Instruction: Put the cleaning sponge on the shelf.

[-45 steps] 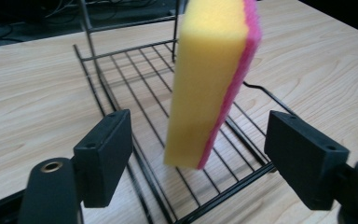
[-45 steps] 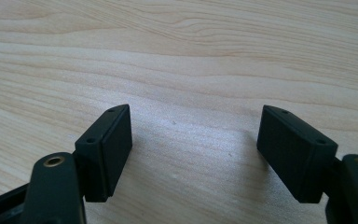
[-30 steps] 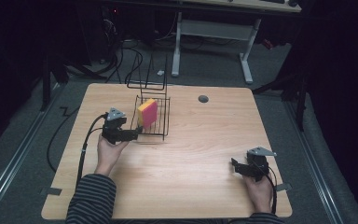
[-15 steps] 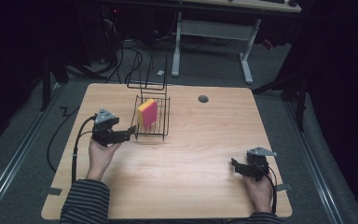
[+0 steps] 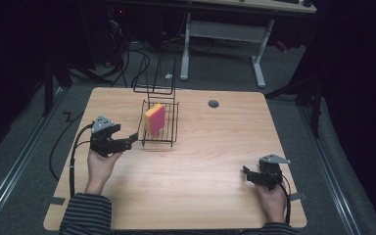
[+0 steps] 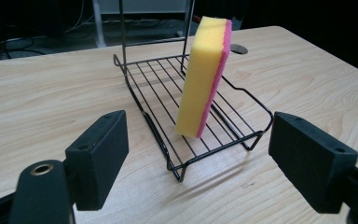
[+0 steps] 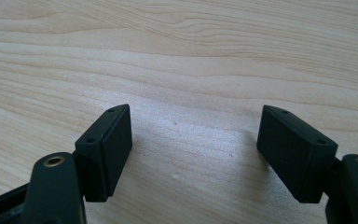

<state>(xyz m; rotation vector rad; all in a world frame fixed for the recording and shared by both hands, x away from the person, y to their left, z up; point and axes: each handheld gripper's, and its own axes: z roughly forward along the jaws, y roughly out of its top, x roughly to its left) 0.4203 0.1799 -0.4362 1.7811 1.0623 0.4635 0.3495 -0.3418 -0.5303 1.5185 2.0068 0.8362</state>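
So the left gripper (image 5: 133, 140) has pulled back from the wire rack (image 5: 159, 139), jaws spread and empty, leaving the yellow-pink sponge (image 5: 154, 119) standing on edge inside it. Right gripper (image 5: 246, 172) idles splayed near the table's (image 5: 215, 147) corner, so placing looks done.

High view looks forward and down over the whole wooden table (image 5: 196, 166). Left gripper view sits low, close to the wire rack (image 6: 200, 135) with the upright sponge (image 6: 203, 74), shared with high view. Right gripper view faces bare tabletop, very near.
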